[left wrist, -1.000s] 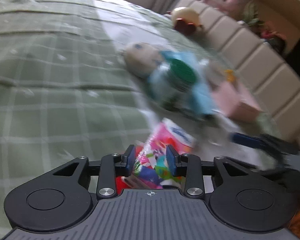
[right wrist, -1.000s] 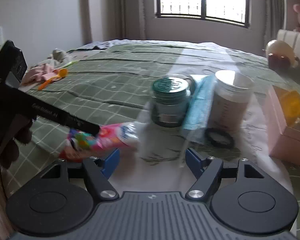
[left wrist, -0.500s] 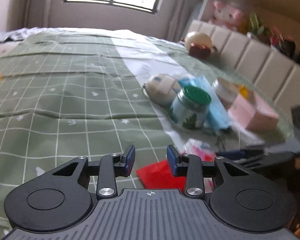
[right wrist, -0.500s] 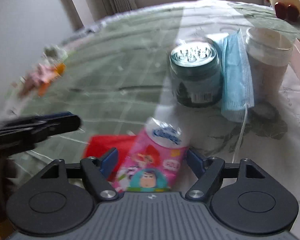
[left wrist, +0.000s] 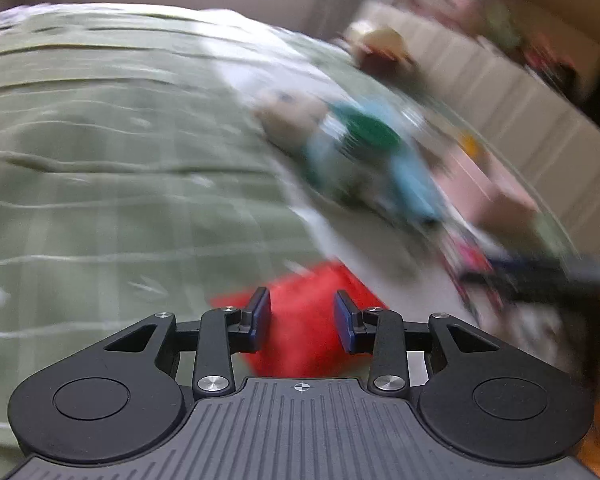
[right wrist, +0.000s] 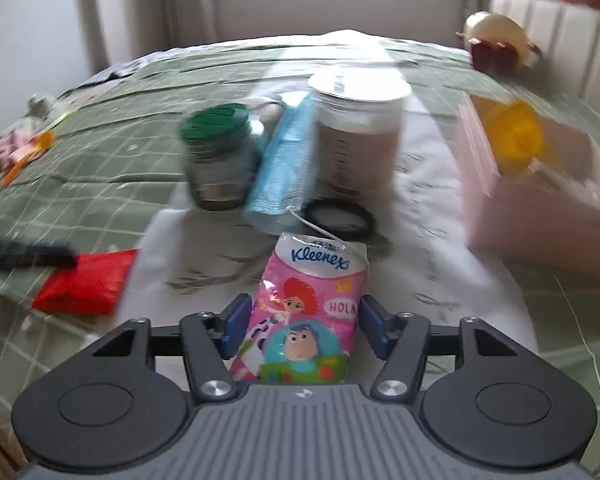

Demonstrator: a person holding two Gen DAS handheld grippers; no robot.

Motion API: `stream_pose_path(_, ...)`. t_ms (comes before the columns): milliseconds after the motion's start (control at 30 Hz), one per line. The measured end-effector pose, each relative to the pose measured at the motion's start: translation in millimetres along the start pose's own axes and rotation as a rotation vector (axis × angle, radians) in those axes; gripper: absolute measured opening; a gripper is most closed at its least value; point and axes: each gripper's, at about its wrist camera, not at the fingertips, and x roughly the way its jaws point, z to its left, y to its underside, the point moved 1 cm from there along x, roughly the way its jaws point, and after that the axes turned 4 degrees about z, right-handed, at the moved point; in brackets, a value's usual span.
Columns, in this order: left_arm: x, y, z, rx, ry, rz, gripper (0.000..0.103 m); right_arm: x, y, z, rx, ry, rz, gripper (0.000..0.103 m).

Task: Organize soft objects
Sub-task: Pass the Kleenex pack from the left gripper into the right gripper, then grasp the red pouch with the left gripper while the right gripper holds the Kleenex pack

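A pink Kleenex tissue pack [right wrist: 308, 312] with cartoon print sits between the fingers of my right gripper [right wrist: 306, 322], which has closed on its sides. A flat red soft packet [right wrist: 86, 280] lies on the bed to its left; it also shows in the left wrist view [left wrist: 308, 320], just under my left gripper [left wrist: 302, 318], whose jaws stand apart with nothing held. The tip of the left gripper [right wrist: 28, 258] touches the red packet's edge in the right wrist view. A blue face mask [right wrist: 284, 168] leans between two jars.
A green-lidded jar [right wrist: 218, 156], a white-lidded jar [right wrist: 358, 132] and a black hair tie [right wrist: 340, 218] stand ahead. A pink box [right wrist: 532, 184] with a yellow item is at the right. A round plush [right wrist: 496, 40] rests by the headboard. Small toys [right wrist: 20, 148] lie far left.
The left gripper let go of the tissue pack and dropped over the red packet. The right gripper moved around the tissue pack and narrowed onto it.
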Motion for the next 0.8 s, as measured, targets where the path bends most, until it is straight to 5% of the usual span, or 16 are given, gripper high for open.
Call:
stream_pose_path(233, -7.1, 8.1, -67.2, 0.339, -0.125, 0.005, 0.039, 14.0, 12.5, 4.4, -0.059, 0.107, -0.065, 0.078)
stream_pose_path(433, 4.8, 26.3, -87.9, 0.629, -0.168, 0.168, 0.043, 14.3, 16.6, 0.7, -0.05, 0.086, -0.09, 0.084)
stream_pose_path(533, 16.0, 23.0, -93.3, 0.592, -0.201, 0.133, 0.044, 17.2, 15.5, -3.2, -0.028, 0.065, -0.085, 0.086)
stream_pose_path(700, 45.2, -7.1, -93.0, 0.337, -0.222, 0.076, 0.044, 16.2, 17.2, -2.0, -0.033, 0.069, -0.093, 0.086)
stream_pose_path(800, 57.1, -17.9, -97.1, 0.297, -0.228, 0.078, 0.044, 16.1, 17.8, -2.1, -0.032, 0.07, -0.096, 0.086)
